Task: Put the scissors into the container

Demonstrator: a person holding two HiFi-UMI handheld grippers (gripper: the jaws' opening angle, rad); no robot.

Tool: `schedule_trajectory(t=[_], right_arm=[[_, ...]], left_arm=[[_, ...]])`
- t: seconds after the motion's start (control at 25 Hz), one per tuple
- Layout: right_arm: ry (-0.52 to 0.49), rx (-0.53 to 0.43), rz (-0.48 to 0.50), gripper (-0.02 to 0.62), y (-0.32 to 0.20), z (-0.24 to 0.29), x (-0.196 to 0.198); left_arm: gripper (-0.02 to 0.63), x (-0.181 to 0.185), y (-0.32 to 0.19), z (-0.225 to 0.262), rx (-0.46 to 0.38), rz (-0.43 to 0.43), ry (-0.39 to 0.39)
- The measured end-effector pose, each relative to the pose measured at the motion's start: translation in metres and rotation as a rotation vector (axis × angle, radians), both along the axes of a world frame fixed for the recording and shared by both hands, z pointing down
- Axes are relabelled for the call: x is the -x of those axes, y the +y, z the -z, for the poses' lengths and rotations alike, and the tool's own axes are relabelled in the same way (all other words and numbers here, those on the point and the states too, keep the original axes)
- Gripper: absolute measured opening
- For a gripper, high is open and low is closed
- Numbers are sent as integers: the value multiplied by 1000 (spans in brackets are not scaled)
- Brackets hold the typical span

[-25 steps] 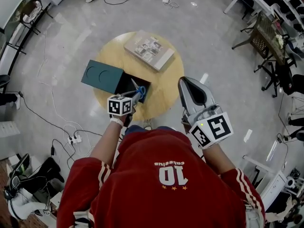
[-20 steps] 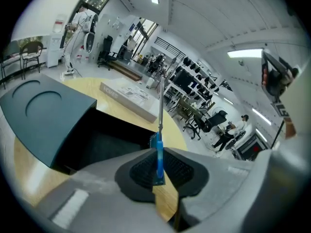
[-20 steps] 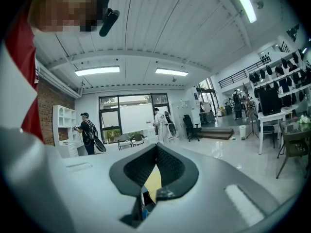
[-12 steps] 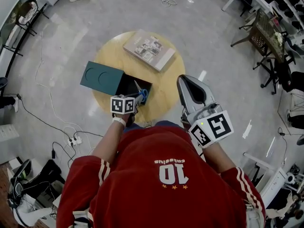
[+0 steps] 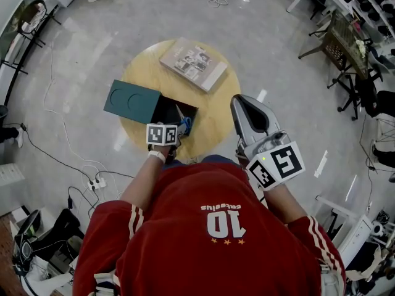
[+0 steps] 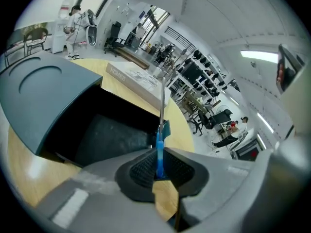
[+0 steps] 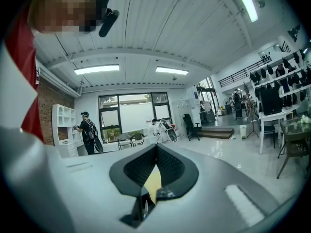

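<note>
Two handheld grippers are in view. Left gripper [image 6: 159,161] has its jaws pinching the blue handle of the scissors [image 6: 161,111], with the metal blades pointing away from it. The scissors are held over the open black compartment of a dark teal container [image 5: 131,100], at its corner nearest the person. The container sits on a round wooden table [image 5: 217,112], with a book [image 5: 193,63] lying near the far edge. Right gripper [image 5: 242,103] is held beside the table, its jaws pressed together on nothing.
</note>
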State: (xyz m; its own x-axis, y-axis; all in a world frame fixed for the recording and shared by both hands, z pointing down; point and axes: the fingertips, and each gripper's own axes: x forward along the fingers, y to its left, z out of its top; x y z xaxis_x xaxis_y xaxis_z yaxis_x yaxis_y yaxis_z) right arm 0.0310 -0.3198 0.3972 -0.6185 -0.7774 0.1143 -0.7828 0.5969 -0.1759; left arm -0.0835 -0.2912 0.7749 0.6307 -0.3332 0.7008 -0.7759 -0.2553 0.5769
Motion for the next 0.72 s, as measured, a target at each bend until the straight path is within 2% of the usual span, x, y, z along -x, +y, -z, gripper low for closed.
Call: schedule_trajectory(t=[0.16, 0.4, 0.52, 0.72], right_arm=[[-1, -1, -2, -2, 1, 0, 4], [-3, -3, 0, -2, 0, -1, 6], [-3, -5, 1, -2, -2, -1, 9], [-3, -5, 10, -2, -3, -1, 15]], left_arm=[[48, 2, 2, -3, -2, 4, -17], [72, 10, -2, -8, -38, -8, -106], [109, 15, -7, -7, -54, -4, -125], [121, 24, -12, -1, -88, 17, -140]])
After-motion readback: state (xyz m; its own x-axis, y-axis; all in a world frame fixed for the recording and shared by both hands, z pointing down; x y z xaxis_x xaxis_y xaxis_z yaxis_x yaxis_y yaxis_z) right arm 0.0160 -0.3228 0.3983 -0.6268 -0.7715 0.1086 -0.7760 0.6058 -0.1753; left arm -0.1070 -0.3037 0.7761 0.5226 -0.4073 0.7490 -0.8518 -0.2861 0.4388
